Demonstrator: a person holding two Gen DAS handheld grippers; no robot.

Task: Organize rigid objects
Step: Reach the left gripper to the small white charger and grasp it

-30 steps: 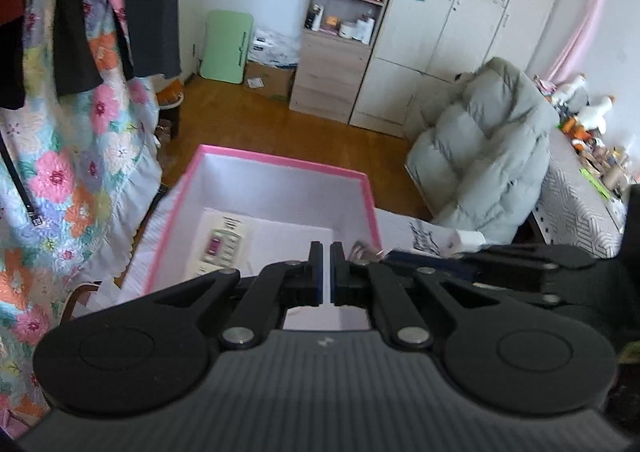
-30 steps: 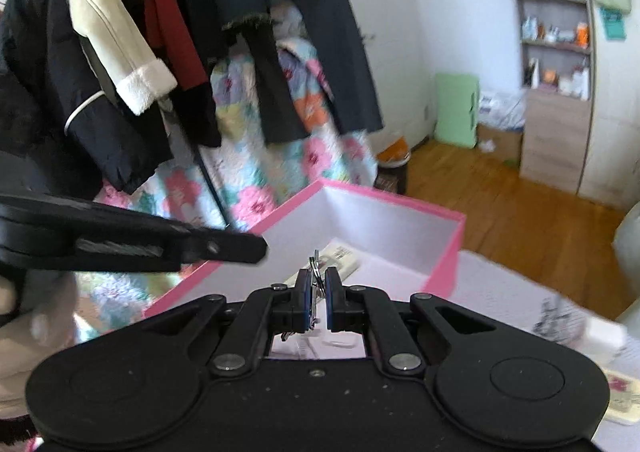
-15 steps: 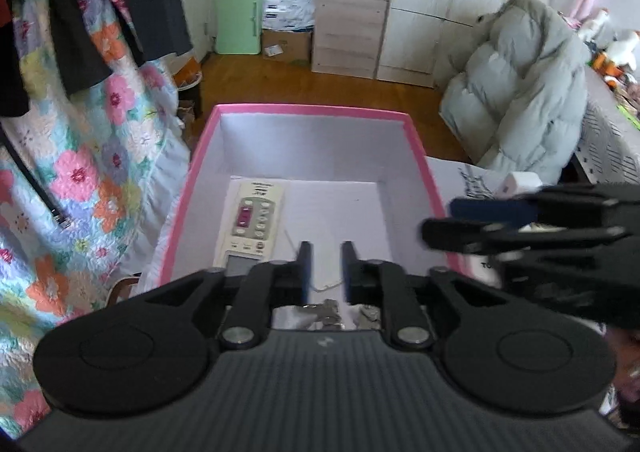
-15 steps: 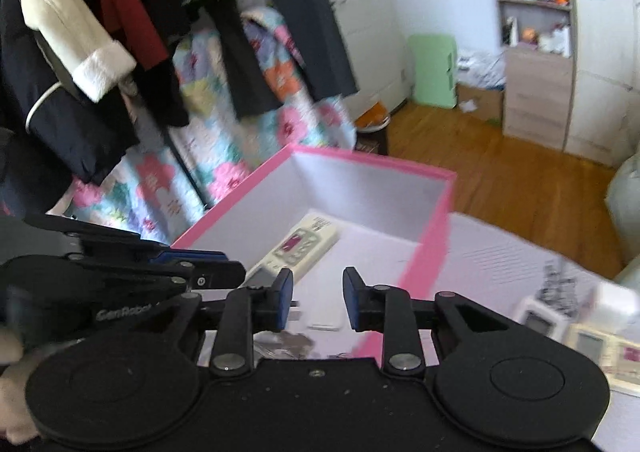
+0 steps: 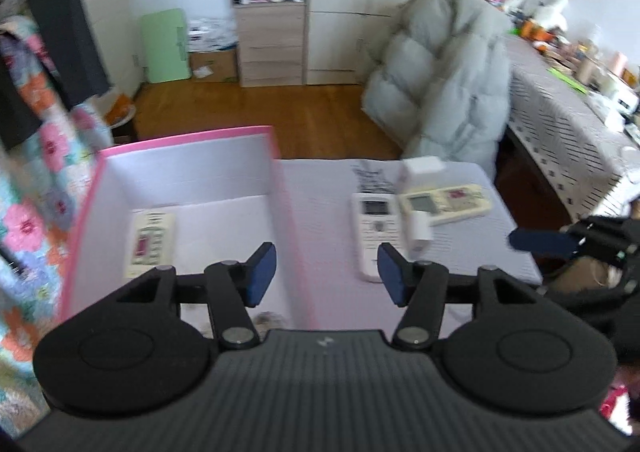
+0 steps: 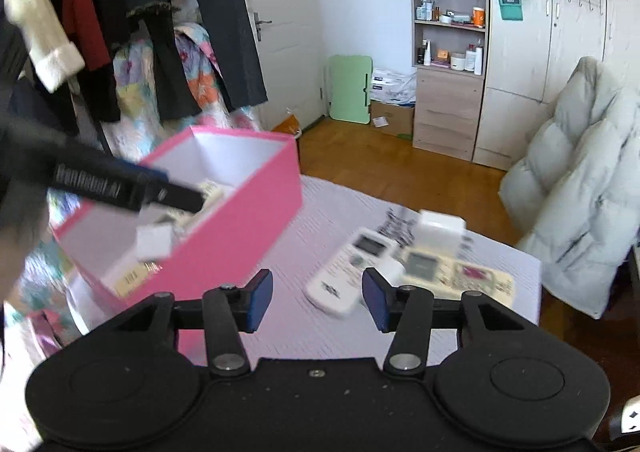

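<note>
A pink box (image 5: pixel 188 140) with a white inside stands on the left of the white table; it also shows in the right wrist view (image 6: pixel 244 220). A cream remote (image 5: pixel 150 242) lies in it. On the table lie a white remote (image 5: pixel 374 230), a cream remote (image 5: pixel 448 202) and a white cube (image 5: pixel 422 168); the right wrist view shows the white remote (image 6: pixel 348 268), the cream remote (image 6: pixel 460 274) and the cube (image 6: pixel 440 230). My left gripper (image 5: pixel 326 272) is open and empty over the box's right wall. My right gripper (image 6: pixel 316 298) is open and empty near the white remote.
A grey puffer jacket (image 5: pixel 444 80) hangs over a chair beyond the table. Hanging clothes (image 6: pixel 120 12) and a floral quilt (image 5: pixel 36 180) are on the left. A shelf unit (image 6: pixel 448 52) and cupboards stand at the back. A cluttered side table (image 5: pixel 568 100) is at right.
Both grippers opened wide; the right one let go of the small metal thing it held over the box. Both have swung right, toward the remotes on the table.
</note>
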